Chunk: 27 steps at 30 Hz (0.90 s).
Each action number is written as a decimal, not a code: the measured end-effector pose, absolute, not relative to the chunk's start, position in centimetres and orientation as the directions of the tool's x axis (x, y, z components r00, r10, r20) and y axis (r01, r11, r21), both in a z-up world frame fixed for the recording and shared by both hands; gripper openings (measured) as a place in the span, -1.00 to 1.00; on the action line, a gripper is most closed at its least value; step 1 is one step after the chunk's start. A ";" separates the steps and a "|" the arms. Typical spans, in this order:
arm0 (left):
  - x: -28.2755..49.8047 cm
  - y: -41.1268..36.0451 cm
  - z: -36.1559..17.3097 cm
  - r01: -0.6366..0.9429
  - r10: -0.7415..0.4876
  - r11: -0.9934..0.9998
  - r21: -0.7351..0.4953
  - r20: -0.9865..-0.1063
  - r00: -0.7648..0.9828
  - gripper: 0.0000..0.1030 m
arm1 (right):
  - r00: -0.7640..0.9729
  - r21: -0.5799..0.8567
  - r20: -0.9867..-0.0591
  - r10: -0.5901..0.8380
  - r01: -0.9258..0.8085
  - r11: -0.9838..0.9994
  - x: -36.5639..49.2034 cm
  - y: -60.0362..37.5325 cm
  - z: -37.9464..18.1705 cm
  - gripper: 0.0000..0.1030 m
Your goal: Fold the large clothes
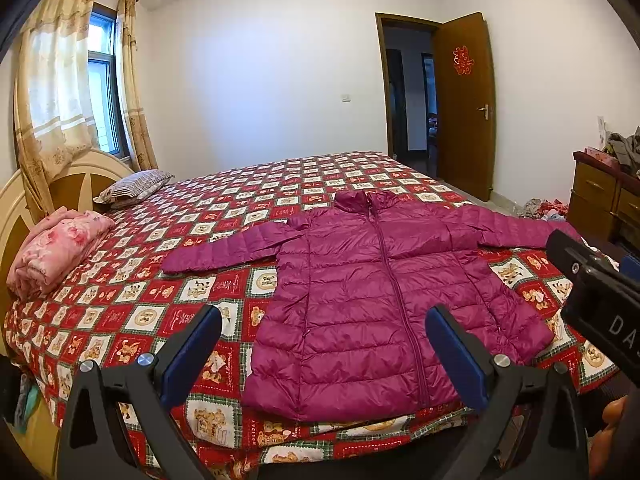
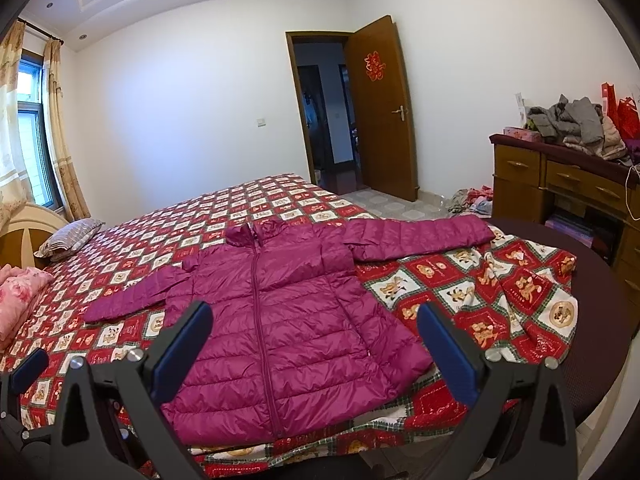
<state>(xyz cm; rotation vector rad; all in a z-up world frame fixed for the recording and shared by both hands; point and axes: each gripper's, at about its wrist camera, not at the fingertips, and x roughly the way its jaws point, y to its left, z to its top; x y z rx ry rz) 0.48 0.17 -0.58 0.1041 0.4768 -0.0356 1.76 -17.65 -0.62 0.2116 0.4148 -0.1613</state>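
A magenta quilted puffer jacket (image 1: 360, 288) (image 2: 280, 320) lies flat, zipped and face up on the bed, collar away from me, both sleeves spread out sideways. My left gripper (image 1: 324, 344) hovers open above the jacket's near hem, nothing between its blue pads. My right gripper (image 2: 316, 340) is open too, above the hem's right half, holding nothing. The right gripper's black body (image 1: 592, 292) shows at the right edge of the left wrist view. A blue fingertip (image 2: 28, 364) of the left gripper shows at the lower left of the right wrist view.
The bed carries a red patterned bedspread (image 1: 160, 280) (image 2: 480, 292). A striped pillow (image 1: 136, 186) and a folded pink quilt (image 1: 56, 248) lie near the headboard. A wooden dresser (image 2: 560, 184) piled with clothes stands at right. Clothes lie on the floor by the open door (image 2: 380, 112).
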 end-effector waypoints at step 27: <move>0.4 0.1 -0.9 0.060 -0.012 0.994 0.090 -0.461 0.887 0.98 | 0.902 0.172 -0.419 -0.104 0.192 0.966 1.8 -17.5 -0.8 1.00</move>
